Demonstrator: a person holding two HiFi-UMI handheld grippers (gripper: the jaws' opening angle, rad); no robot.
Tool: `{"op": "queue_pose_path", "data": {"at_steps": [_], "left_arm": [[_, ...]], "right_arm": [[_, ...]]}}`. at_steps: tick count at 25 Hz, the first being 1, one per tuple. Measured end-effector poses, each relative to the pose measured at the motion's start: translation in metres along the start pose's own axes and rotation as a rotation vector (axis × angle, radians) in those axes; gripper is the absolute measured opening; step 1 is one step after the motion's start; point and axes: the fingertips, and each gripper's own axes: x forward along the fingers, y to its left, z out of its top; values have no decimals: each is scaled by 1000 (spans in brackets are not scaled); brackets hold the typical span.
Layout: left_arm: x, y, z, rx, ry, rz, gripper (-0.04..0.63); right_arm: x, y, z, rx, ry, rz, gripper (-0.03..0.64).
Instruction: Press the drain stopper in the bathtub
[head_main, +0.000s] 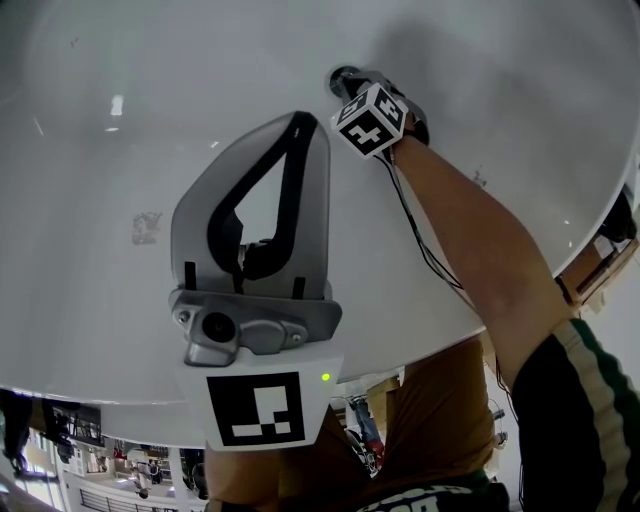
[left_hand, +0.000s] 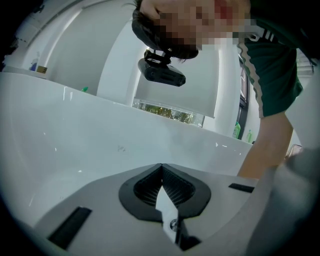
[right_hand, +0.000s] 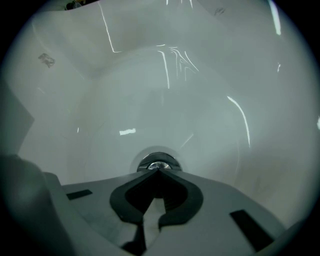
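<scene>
The chrome drain stopper (right_hand: 157, 162) sits in the floor of the white bathtub (right_hand: 165, 90). My right gripper (right_hand: 158, 170) is shut with nothing between its jaws, and its joined tips rest at the stopper's near edge. In the head view the right gripper (head_main: 352, 88) reaches to the tub's far end, where the dark stopper (head_main: 338, 76) shows just beyond its marker cube. My left gripper (head_main: 303, 120) hangs over the middle of the tub (head_main: 90, 150), shut and empty. The left gripper (left_hand: 161, 166) faces the tub's wall and rim, away from the drain.
The tub's rim (head_main: 590, 230) curves round at the right, under my bare forearm (head_main: 480, 240). In the left gripper view, green bottles (left_hand: 237, 130) stand beyond the rim at the right and a small jar (left_hand: 42, 69) at the far left. A cable runs along my forearm.
</scene>
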Motion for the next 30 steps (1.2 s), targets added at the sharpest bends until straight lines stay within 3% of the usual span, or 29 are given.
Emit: {"op": "queue_pose_path", "data": {"at_steps": [17, 23, 30], "left_arm": [[1, -5, 10, 26, 5, -1, 9], [1, -7, 18, 48, -8, 2, 9], [1, -5, 11, 41, 12, 0, 9]], "right_arm": [[-13, -1, 2, -28, -39, -35, 11], [-12, 0, -1, 37, -10, 7, 11], [-10, 2, 0, 45, -8, 10, 11]]}}
